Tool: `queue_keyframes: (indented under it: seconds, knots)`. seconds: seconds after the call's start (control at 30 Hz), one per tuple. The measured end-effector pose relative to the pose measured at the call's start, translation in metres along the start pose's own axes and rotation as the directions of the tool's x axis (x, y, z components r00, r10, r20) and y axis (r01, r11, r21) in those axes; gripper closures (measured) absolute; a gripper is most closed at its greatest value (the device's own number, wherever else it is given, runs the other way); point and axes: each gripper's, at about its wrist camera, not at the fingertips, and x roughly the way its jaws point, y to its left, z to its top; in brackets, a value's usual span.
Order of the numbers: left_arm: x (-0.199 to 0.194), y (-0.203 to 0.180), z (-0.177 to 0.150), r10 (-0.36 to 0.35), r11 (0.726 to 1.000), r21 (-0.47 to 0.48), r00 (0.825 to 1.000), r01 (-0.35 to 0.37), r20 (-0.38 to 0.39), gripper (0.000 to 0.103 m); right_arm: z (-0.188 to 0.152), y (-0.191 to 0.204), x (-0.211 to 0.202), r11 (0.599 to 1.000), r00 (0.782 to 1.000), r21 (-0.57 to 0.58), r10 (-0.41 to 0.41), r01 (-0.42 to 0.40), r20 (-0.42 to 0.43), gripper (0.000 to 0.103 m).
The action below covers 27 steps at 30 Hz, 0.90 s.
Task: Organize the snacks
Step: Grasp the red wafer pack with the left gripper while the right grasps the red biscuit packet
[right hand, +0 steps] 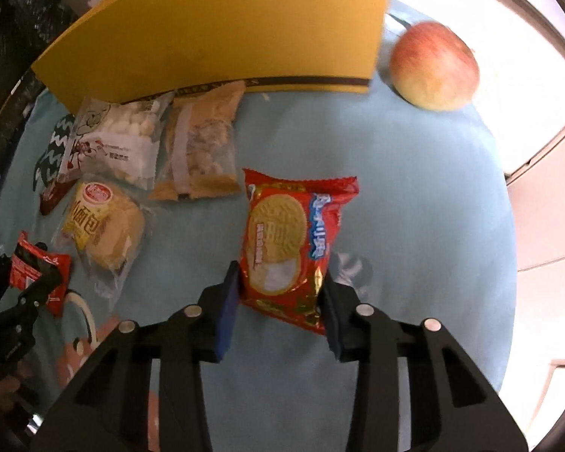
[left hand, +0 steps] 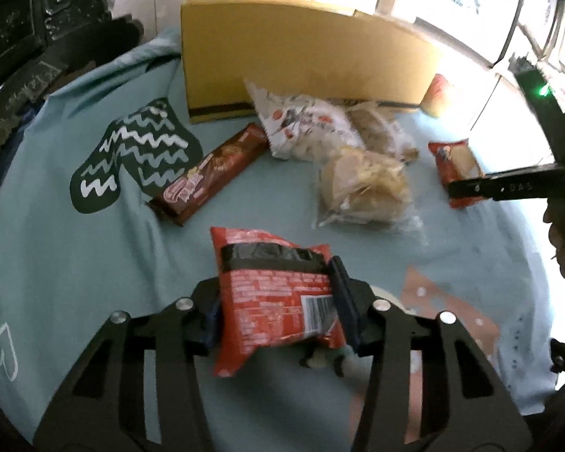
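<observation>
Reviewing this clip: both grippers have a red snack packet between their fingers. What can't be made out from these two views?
- Yellow box: its top is cut off by the frame edge in the right wrist view; its contents are unseen.
- Red packet in the left gripper: the left wrist view shows only its blurred back print.
- Chocolate biscuit pack: its label is blurred.
- Apple: overexposed and half hidden behind the box in the left wrist view.

A: The yellow box (right hand: 222, 34) runs off the top edge, so its height can't be told.

B: Right of the box, the apple (left hand: 438, 95) is just a blurred blob in the left view.

A: Left of the box, the brown biscuit pack (right hand: 52, 194) is mostly hidden behind the white snack bag (right hand: 113, 143).
</observation>
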Motion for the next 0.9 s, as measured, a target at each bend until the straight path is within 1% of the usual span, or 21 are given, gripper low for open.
queue_keyframes:
  seconds: [0.03,0.13,0.17,0.23,0.27,0.3,0.33,0.4,0.47,0.5,0.6,0.63,0.67,0.7,0.73,0.77,0.83,0.9]
  knots:
    - [-0.005,-0.001,0.000,-0.015,1.000,-0.001,1.000,0.015,0.012,0.062,-0.003,-0.007,-0.003,1.000,1.000,0.008,0.017,-0.017,0.005,0.064]
    - [-0.014,-0.003,0.002,-0.042,0.999,-0.001,0.998,0.042,0.037,0.062,-0.011,-0.016,-0.013,0.999,0.999,0.015,0.036,-0.036,0.020,0.064]
    - [-0.017,-0.003,0.002,-0.046,0.999,-0.004,0.998,0.047,0.041,0.062,-0.018,-0.017,-0.017,0.999,0.999,0.013,0.037,-0.038,0.024,0.065]
    - [-0.018,-0.003,0.003,-0.045,0.999,-0.007,0.998,0.045,0.042,0.062,-0.024,-0.017,-0.023,0.999,0.998,0.011,0.043,-0.044,0.034,0.065]
    - [-0.016,-0.002,0.003,-0.036,0.999,-0.007,0.999,0.037,0.030,0.062,-0.024,-0.013,-0.024,0.999,0.999,0.007,0.041,-0.041,0.036,0.065]
    - [-0.013,-0.001,0.003,-0.024,1.000,-0.009,0.999,0.024,0.021,0.062,-0.027,-0.022,-0.025,0.999,0.999,0.006,0.040,-0.040,0.036,0.066]
    - [-0.010,0.001,0.002,-0.002,1.000,-0.013,1.000,0.002,0.009,0.062,-0.031,-0.023,-0.028,0.999,0.999,0.007,0.039,-0.039,0.033,0.068]
    - [-0.006,0.006,0.003,0.026,0.999,-0.022,1.000,-0.026,0.009,0.050,-0.033,-0.026,-0.027,0.999,0.999,0.007,0.034,-0.034,0.029,0.068]
    - [-0.004,0.006,0.002,0.043,0.999,-0.017,0.999,-0.043,0.002,0.010,-0.037,-0.025,-0.028,0.999,0.999,0.010,0.032,-0.032,0.022,0.068]
    - [-0.002,0.005,0.001,0.060,0.998,-0.008,0.998,-0.060,0.000,0.008,-0.038,-0.022,-0.024,1.000,0.999,0.011,0.029,-0.029,0.018,0.068]
    - [0.003,0.000,-0.002,0.077,0.997,0.026,0.997,-0.076,-0.020,0.008,-0.037,-0.028,-0.027,1.000,1.000,0.012,0.025,-0.025,0.014,0.068]
    - [0.003,-0.001,-0.003,0.075,0.996,0.043,0.997,-0.074,-0.018,0.011,-0.035,-0.028,-0.026,1.000,1.000,0.012,0.024,-0.024,0.014,0.068]
    - [0.002,-0.005,-0.003,0.079,0.995,0.065,0.997,-0.078,-0.013,0.025,-0.033,-0.027,-0.025,1.000,1.000,0.011,0.022,-0.022,0.014,0.068]
    - [0.002,-0.009,-0.004,0.081,0.992,0.097,0.997,-0.079,-0.017,0.032,-0.033,-0.026,-0.025,1.000,1.000,0.009,0.020,-0.020,0.014,0.068]
    - [0.002,-0.010,-0.005,0.067,0.992,0.106,0.997,-0.064,-0.025,0.041,-0.033,-0.025,-0.025,1.000,1.000,0.008,0.018,-0.018,0.012,0.068]
    - [0.001,-0.009,-0.005,0.036,0.995,0.092,0.999,-0.033,-0.031,0.046,-0.033,-0.023,-0.025,1.000,1.000,0.009,0.016,-0.017,0.011,0.068]
    - [0.001,-0.007,-0.006,-0.011,0.997,0.071,0.999,0.015,-0.045,0.052,-0.028,-0.025,-0.023,1.000,1.000,0.009,0.014,-0.014,0.013,0.067]
    - [-0.002,-0.007,-0.007,-0.033,0.997,0.064,0.998,0.036,-0.046,0.053,-0.030,-0.024,-0.022,1.000,1.000,0.007,0.014,-0.014,0.017,0.067]
